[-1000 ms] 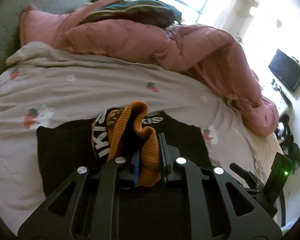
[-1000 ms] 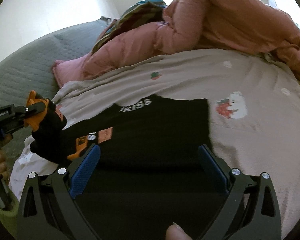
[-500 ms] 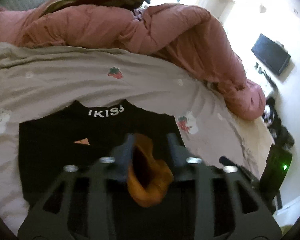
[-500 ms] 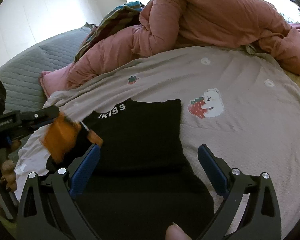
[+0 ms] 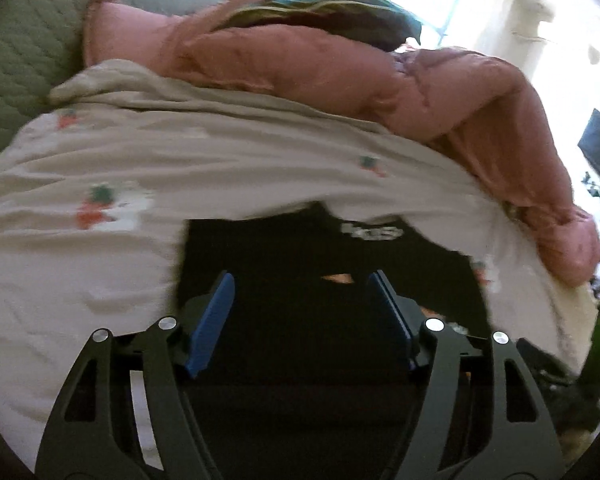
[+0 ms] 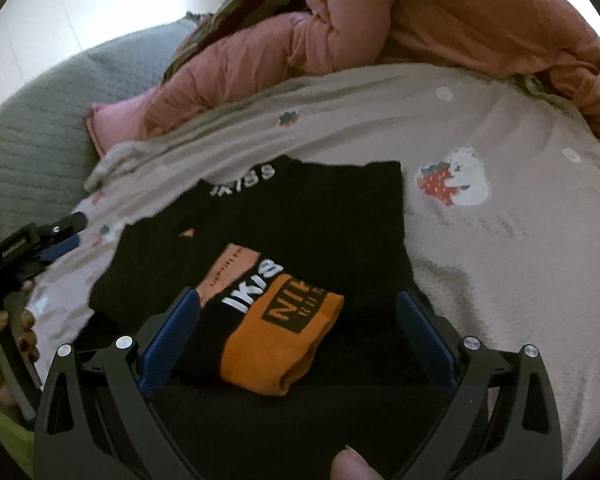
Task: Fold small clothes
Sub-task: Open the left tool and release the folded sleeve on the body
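Left gripper: we've just let go. A second ago it was clamped on the orange cuff; the jaws have been opening since, and now the blue pads stand apart with nothing between them, only black cloth under them in the lower middle of the left wrist view.

Right gripper: wide apart and gripping nothing, same as a second ago. The folded-over end sits in the gap between its pads but we can't see either pad pressing on it.

Black garment: lying flat on the strawberry-print bedsheet, centre of the right wrist view, white lettering at its top edge.

Orange-and-black sleeve end: this is the change. It was up in the air in the left jaws, now it's laid across the garment's lower middle, orange cuff toward the bottom of the frame.

Pink duvet: bunched along the top of both views, well apart from the garment.

What it means: looks to us like one sleeve fold is done. The other side probably still needs bringing in, though we can't see that side clearly.

Watch out: the cuff looks thick and springy, so it may not stay flat.
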A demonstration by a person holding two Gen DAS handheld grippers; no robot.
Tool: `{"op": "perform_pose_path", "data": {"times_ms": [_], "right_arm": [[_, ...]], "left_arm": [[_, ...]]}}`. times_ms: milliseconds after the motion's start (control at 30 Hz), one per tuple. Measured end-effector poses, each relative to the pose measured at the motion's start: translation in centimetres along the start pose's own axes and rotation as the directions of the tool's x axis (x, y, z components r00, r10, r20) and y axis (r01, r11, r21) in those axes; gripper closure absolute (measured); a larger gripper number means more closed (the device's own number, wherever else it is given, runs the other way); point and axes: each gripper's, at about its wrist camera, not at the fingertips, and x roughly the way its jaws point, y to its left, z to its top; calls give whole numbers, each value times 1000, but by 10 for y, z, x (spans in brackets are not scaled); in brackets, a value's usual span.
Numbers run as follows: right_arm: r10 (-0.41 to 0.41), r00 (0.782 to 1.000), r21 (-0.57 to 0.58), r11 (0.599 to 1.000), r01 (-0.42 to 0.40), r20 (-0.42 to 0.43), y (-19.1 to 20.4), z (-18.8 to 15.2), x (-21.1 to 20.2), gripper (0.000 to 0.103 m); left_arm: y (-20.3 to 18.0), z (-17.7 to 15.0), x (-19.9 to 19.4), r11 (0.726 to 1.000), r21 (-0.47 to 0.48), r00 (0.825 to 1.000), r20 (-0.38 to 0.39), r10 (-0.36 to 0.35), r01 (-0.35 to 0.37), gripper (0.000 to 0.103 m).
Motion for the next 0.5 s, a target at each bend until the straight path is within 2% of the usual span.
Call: {"op": "perform_pose_path", "data": {"times_ms": [33,100,233,333,367,400,433,467,500], "right_arm": [[-12,1000,-10,1000,12,-10,2,0,5,7],[-28,999,-28,999,27,-30,6,2,13,19],[-98,989,-48,994,93,-111,7,2,41,19],[-90,987,-39,996,85,-136,7,-4,52,26],[-92,987,-52,995,86,-131,10,-4,51,33],[-87,989,-67,995,80,-121,14,-4,49,44],[-99,990,-76,993,92,-104,17,-3,46,47],[-105,991,-85,992,98,-82,18,-1,42,70],[-66,995,-81,995,60,-78,18,2,39,96]], "left_arm": [[4,-2,-2,1000,-3,1000,13,10,-10,37],[13,-7,-6,1000,-6,999,39,12,-12,31],[27,-15,-11,1000,-13,997,67,22,-21,31],[42,-17,-15,999,-33,995,93,32,-29,27],[48,-18,-15,999,-41,994,103,32,-28,27],[52,-19,-16,998,-46,993,111,36,-31,26],[56,-19,-17,998,-52,993,115,39,-33,26],[62,-19,-16,997,-68,993,114,39,-31,26],[68,-19,-17,996,-88,993,111,32,-22,26]]}}
